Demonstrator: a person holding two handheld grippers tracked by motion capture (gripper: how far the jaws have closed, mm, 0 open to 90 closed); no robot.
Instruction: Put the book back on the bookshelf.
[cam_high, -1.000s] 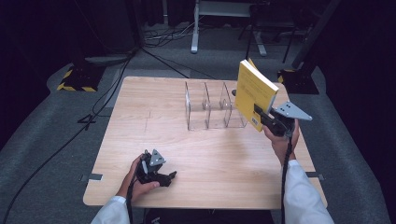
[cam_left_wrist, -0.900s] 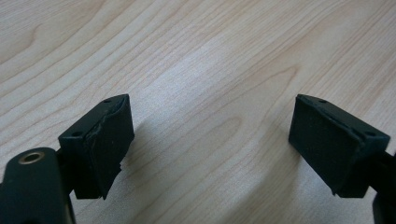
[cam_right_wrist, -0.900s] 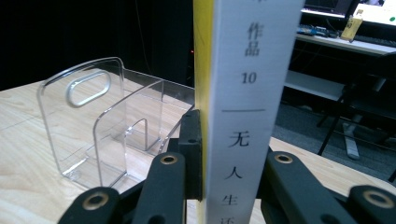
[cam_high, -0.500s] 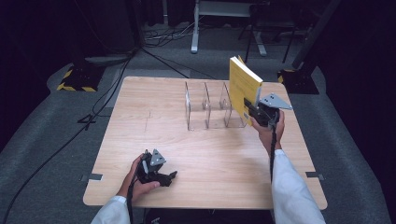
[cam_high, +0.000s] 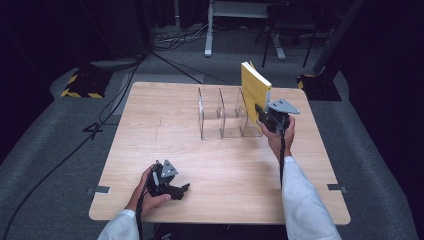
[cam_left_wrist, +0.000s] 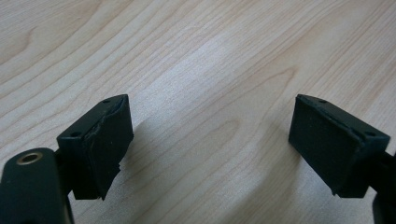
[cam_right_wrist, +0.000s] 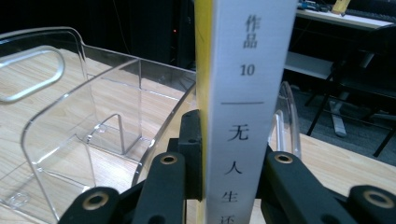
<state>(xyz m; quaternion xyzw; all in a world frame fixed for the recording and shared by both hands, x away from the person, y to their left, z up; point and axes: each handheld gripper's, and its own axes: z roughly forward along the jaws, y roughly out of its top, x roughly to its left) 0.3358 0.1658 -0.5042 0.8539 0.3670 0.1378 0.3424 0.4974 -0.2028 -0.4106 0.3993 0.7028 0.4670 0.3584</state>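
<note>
A yellow book (cam_high: 254, 92) with a white spine (cam_right_wrist: 243, 93) stands upright in my right gripper (cam_high: 264, 116), whose jaws are shut on it near its lower end. It hangs over the right end of a clear acrylic divider rack (cam_high: 222, 114) on the wooden table (cam_high: 220, 170); in the right gripper view the rack's transparent walls (cam_right_wrist: 93, 130) lie just left of and behind the book. My left gripper (cam_high: 176, 189) rests low at the table's near left, jaws wide open over bare wood, its pads (cam_left_wrist: 109, 140) holding nothing.
Black cables and a yellow-black striped base (cam_high: 80, 85) lie on the grey floor beyond the table's left side. A white frame stand (cam_high: 240, 20) and dark equipment stand behind the table. The rack's slots hold nothing.
The right hand has carried the book left and down, from beside the rack's right end to just over it. The left hand has stayed put.
</note>
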